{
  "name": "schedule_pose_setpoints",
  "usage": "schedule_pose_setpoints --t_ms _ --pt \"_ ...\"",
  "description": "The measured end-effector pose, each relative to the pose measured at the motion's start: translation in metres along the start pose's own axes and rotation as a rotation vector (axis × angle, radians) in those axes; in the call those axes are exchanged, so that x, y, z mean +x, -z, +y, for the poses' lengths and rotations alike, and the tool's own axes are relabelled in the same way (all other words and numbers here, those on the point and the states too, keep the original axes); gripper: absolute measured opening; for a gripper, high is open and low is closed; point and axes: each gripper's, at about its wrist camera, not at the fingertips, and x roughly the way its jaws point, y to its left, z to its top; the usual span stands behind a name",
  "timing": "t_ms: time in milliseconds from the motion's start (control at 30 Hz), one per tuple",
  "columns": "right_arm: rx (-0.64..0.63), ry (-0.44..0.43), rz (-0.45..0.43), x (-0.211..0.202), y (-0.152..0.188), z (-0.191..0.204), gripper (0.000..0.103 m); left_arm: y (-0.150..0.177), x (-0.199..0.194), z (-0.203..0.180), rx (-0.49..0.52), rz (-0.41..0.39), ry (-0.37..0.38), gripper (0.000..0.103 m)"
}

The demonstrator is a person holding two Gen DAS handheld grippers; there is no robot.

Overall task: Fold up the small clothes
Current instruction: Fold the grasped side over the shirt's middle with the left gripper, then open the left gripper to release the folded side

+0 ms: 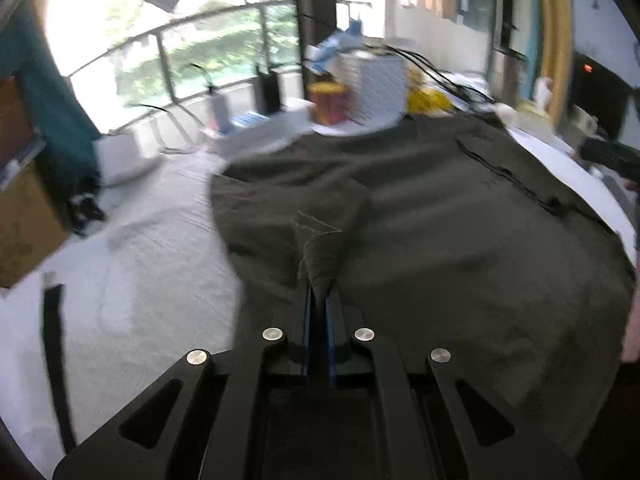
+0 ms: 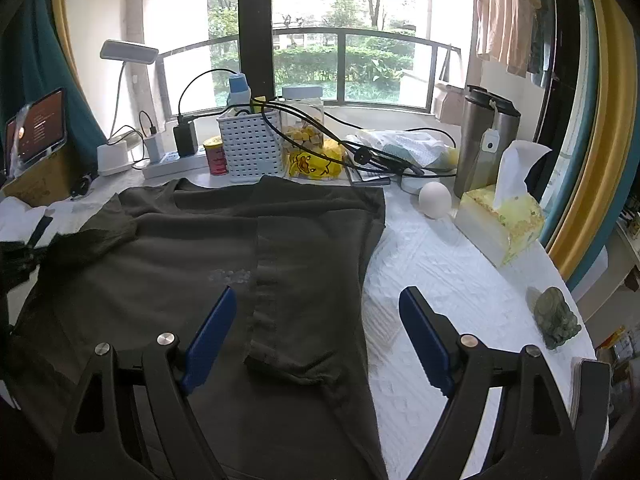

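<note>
Garment under inspection: a dark grey T-shirt (image 2: 192, 248) lies spread across the white quilted cover (image 2: 448, 264) of the table, with its right side already folded inward so that a sleeve lies along the middle of the body. The left gripper (image 1: 319, 292) has its blue pads pressed together on a pinched-up ridge of the shirt's fabric, which rises between them in a small peak; the left wrist view is blurred. The right gripper (image 2: 316, 320) stands with its jaws wide apart, nothing between the pads, above the near part of the shirt and the folded edge; whether it touches the cloth cannot be told.

Beyond the shirt, along the far edge of the table: a white slotted basket (image 2: 248, 148), a red can (image 2: 216, 156) just to its left, a yellow packet (image 2: 316, 164) to its right, a power strip (image 2: 168, 160) with chargers, and a tangle of black cable (image 2: 360, 152). To the right of the shirt, well apart from it, stand a steel tumbler (image 2: 484, 140), a white egg-shaped object (image 2: 435, 199), a tissue box (image 2: 500, 220) and a small green figurine (image 2: 556, 320).
</note>
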Motion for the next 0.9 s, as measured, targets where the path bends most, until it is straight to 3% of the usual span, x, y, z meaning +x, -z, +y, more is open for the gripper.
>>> schedule_pose_setpoints --t_ms 167,233,300,333,533,733,833,900 --pt "0.021 0.007 0.0 -0.001 0.005 -0.01 0.083 0.009 0.008 -0.016 0.016 0.061 0.116 0.011" --pt "0.03 0.011 0.003 -0.001 0.007 -0.015 0.083 0.007 0.004 -0.018 0.013 0.059 0.146 0.022" --pt "0.038 0.014 0.005 -0.001 0.009 -0.019 0.083 0.001 -0.002 -0.02 0.016 0.037 0.139 0.052" --pt "0.042 0.016 0.006 0.0 0.01 -0.021 0.083 -0.003 -0.003 -0.019 0.01 0.022 0.14 0.054" --pt "0.068 0.014 0.018 0.007 0.017 -0.03 0.083 -0.034 0.02 -0.012 -0.036 0.004 0.1 0.054" --pt "0.087 0.018 0.029 0.012 0.022 -0.038 0.083 -0.051 0.073 0.002 -0.135 0.091 0.085 0.055" --pt "0.102 0.026 0.031 0.013 0.023 -0.046 0.083 -0.053 0.092 0.001 -0.16 0.151 0.139 0.054" --pt "0.109 0.034 0.032 0.014 0.023 -0.05 0.083 -0.056 0.091 -0.008 -0.133 0.144 0.173 0.055"
